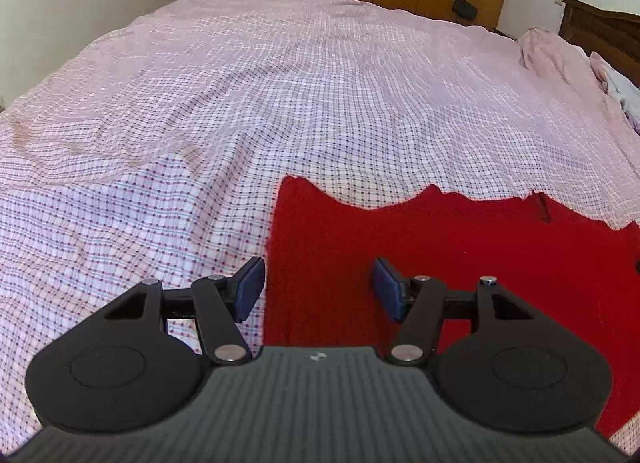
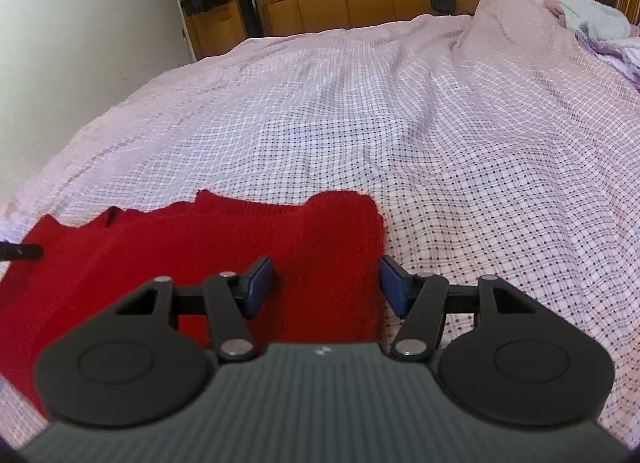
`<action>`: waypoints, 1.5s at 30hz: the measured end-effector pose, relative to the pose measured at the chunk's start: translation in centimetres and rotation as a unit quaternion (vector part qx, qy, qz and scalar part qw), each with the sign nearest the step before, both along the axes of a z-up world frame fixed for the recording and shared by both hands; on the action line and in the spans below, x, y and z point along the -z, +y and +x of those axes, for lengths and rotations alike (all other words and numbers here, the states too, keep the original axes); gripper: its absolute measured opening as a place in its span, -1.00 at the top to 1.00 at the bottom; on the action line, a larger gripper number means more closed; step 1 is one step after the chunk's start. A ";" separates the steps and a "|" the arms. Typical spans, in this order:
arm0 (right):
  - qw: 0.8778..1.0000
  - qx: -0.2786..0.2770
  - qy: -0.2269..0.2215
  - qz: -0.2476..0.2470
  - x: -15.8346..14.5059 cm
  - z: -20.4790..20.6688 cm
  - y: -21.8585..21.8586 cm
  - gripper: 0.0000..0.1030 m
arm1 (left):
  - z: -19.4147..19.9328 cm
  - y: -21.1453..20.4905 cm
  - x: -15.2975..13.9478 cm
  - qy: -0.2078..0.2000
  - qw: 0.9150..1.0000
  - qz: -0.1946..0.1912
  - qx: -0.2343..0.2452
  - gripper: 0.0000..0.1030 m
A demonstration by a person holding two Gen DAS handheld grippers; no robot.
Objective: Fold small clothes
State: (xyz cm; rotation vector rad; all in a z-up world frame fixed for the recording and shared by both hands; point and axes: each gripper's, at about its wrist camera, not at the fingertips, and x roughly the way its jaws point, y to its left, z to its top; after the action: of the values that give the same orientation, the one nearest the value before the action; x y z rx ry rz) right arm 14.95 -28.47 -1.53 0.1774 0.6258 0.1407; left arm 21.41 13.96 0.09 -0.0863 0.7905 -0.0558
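Left wrist view: the left hand-held gripper (image 1: 319,287) hung spread over the red garment (image 1: 460,263), lying at 5 o'clock on the bed (image 1: 280,83). Right wrist view: the right hand-held gripper (image 2: 326,285), also spread, straddled its edge at 7 o'clock; a careless pinch might snag the sheet.

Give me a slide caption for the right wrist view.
Open right gripper poised over the right edge of a red knit garment spread on a checked bedsheet.
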 end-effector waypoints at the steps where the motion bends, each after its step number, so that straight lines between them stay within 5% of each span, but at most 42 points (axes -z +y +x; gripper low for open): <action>1: 1.000 -0.002 0.002 0.002 -0.1 0.1 0.0 -0.20 | 0.1 -0.1 0.0 0.001 1.000 -0.003 0.003 -0.26; 3: 1.000 -0.007 0.005 0.007 -0.3 0.3 -0.1 -0.20 | 0.1 -0.3 0.0 -0.003 1.000 -0.003 0.003 -0.22; 6: 1.000 0.000 0.010 0.005 -0.4 0.5 -0.1 -0.15 | -0.3 -0.5 -0.1 -0.018 1.000 -0.003 -0.001 0.13; 8: 1.000 0.005 0.010 -0.003 -0.3 0.3 0.1 0.14 | -0.9 -0.6 -0.2 -0.030 1.000 -0.005 -0.003 0.39; 10: 1.000 0.014 0.008 -0.011 -0.3 -0.1 0.4 0.19 | -1.4 -0.7 -0.4 -0.043 0.999 0.004 -0.001 0.47; 17: 0.999 0.006 -0.028 -0.040 -0.9 -0.8 1.3 0.16 | -1.6 -1.5 -0.3 -0.054 0.998 0.022 0.010 0.45; 21: 0.998 -0.001 -0.002 -0.056 -0.1 0.3 2.0 0.20 | -1.7 -1.2 0.5 -0.049 0.999 -0.002 -0.014 0.57; 23: 0.998 -0.006 -0.005 -0.062 0.2 0.2 2.1 0.62 | -2.3 -0.9 0.1 -0.064 0.998 -0.011 -0.017 0.68; 26: 0.998 -0.005 -0.008 -0.065 -0.4 0.0 2.1 0.69 | -3.7 -0.3 -1.2 -0.097 0.994 -0.031 -0.030 0.70; 35: 0.991 0.027 -0.105 -0.080 -3.6 0.0 3.0 0.75 | -2.9 0.3 -3.3 -0.129 0.989 -0.031 -0.059 0.71; 45: 0.998 0.047 -0.020 -0.047 2.1 5.3 2.5 0.69 | 0.0 1.3 3.3 -0.062 0.994 -0.024 -0.089 0.68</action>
State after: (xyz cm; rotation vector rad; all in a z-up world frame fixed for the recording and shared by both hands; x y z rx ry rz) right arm 20.28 -25.94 -3.63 0.1134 0.5821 0.0242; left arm 21.43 15.27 -3.24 -0.1977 0.6548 0.0883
